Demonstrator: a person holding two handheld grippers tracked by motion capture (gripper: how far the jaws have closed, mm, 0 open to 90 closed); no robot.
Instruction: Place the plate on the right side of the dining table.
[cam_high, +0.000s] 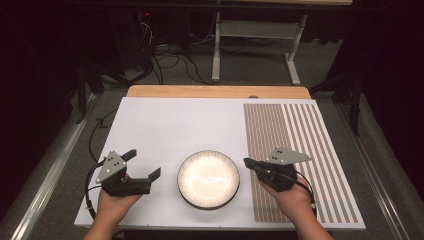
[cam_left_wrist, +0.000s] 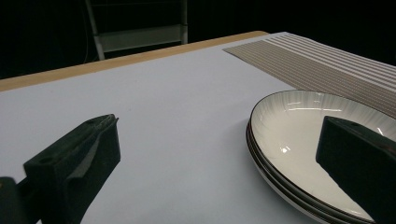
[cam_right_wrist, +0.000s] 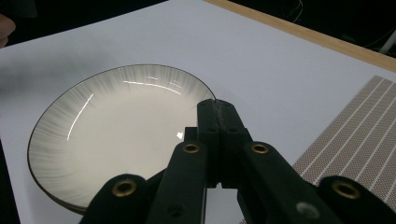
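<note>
A round white plate with a thin dark rim (cam_high: 208, 178) lies on the white table near its front edge; in the left gripper view the plate (cam_left_wrist: 299, 121) looks stacked on another. My left gripper (cam_high: 143, 165) is held to the plate's left, open, its jaws spread wide with nothing between them (cam_left_wrist: 215, 154). My right gripper (cam_high: 248, 162) hovers just right of the plate, shut, its jaws pressed together and pointing at the plate's rim (cam_right_wrist: 217, 109). The plate (cam_right_wrist: 116, 126) is empty.
A striped brown-and-white mat (cam_high: 295, 150) covers the table's right part. A wooden edge (cam_high: 215, 91) runs along the far side. Beyond it, on the floor, stand a metal frame (cam_high: 255, 40) and loose cables (cam_high: 170, 60).
</note>
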